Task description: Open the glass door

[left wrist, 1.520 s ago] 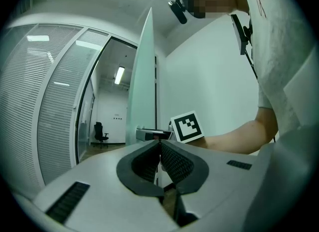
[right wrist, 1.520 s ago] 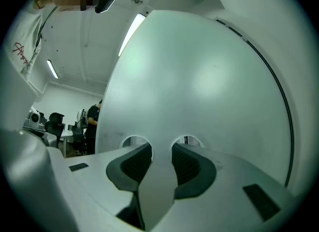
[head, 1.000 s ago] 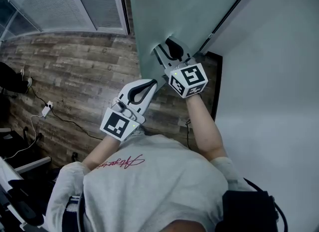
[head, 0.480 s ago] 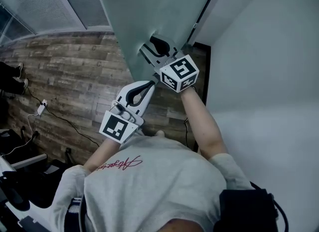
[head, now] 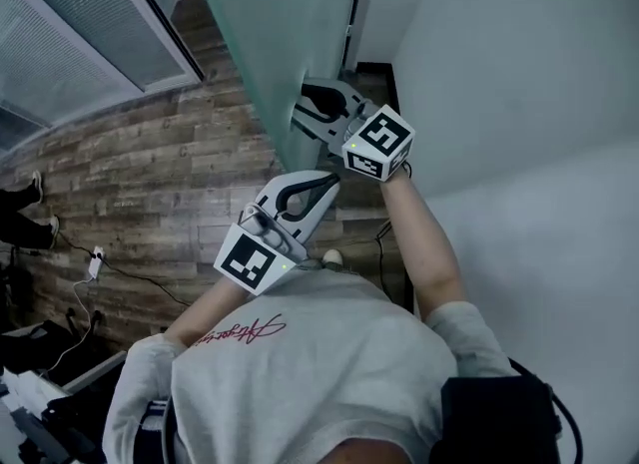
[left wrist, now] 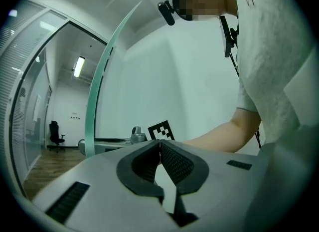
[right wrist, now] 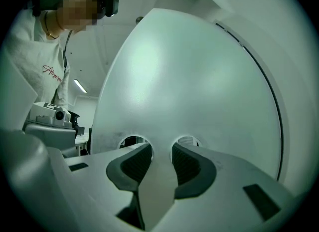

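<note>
The frosted glass door (head: pixel 280 33) stands ahead of me, seen almost edge-on in the head view. My right gripper (head: pixel 308 113) is at the door's free edge, shut on the glass. In the right gripper view its jaws reach into two round holes in the glass door (right wrist: pixel 199 76) and pinch the strip between them, the right gripper (right wrist: pixel 162 152) pressed against the panel. My left gripper (head: pixel 331 181) hangs below and short of the door, shut and holding nothing. In the left gripper view the left gripper (left wrist: pixel 159 144) shows closed pads, with the door's green edge (left wrist: pixel 97 101) beyond.
A white wall (head: pixel 519 73) runs along the right, with a dark door frame (head: pixel 355 3) beside the glass. Wood flooring (head: pixel 150 183) lies on the left under a window with blinds (head: pixel 70 43). Cables (head: pixel 95 262) trail on the floor. An office chair (left wrist: pixel 55 137) stands far off.
The door has swung with my right gripper shut on it, and now shows more edge-on. Both grippers sit further right in view; the left stays shut and empty.
</note>
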{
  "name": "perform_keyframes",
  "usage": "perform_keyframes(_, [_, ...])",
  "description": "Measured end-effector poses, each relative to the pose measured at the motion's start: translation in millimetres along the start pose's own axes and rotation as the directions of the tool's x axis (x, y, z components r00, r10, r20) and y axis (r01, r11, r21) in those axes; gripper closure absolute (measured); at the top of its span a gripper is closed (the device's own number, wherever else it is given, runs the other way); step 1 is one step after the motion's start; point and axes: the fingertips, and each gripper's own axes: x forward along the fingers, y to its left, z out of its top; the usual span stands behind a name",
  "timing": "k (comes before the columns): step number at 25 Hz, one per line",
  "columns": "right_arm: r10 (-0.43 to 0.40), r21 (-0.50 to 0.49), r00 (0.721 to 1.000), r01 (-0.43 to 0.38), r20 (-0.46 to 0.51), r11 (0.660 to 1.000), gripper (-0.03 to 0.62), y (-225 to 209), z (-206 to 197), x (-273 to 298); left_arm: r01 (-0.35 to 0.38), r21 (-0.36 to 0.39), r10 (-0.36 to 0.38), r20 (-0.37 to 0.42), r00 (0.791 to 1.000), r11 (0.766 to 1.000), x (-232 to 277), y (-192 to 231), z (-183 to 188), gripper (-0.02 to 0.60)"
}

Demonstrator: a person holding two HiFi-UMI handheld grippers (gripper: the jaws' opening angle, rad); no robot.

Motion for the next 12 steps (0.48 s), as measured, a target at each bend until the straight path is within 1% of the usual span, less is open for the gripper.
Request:
perform_keyframes(3, [-0.005, -0.005, 1.000, 0.005, -0.010, 1.000, 0.462, 14, 28, 0, 0.104, -0.028, -0.104, 0.020, 0.994, 0.994, -18, -12, 29, 0.565])
perform_keyframes(6, [0.021, -0.006, 0.999, -0.021, -0.033, 1.000, 0.461, 16, 34, -8, 0.177, -0.057, -0.175, 0.040, 0.984, 0.982, -20, -20, 33, 0.565])
perform_keyframes(9, [0.034, -0.009, 0.998, -0.035, -0.047, 0.999, 0.461, 13, 40, -11, 0.242, -0.045, -0.241, 0.043, 0.970, 0.969, -23, -24, 37, 0.565])
perform_keyframes(12, [0.032, -0.004, 0.998, -0.032, -0.062, 0.999, 0.461, 17, 49, -13, 0.302, -0.003, -0.302, 0.052, 0.952, 0.953, -29, -30, 48, 0.565])
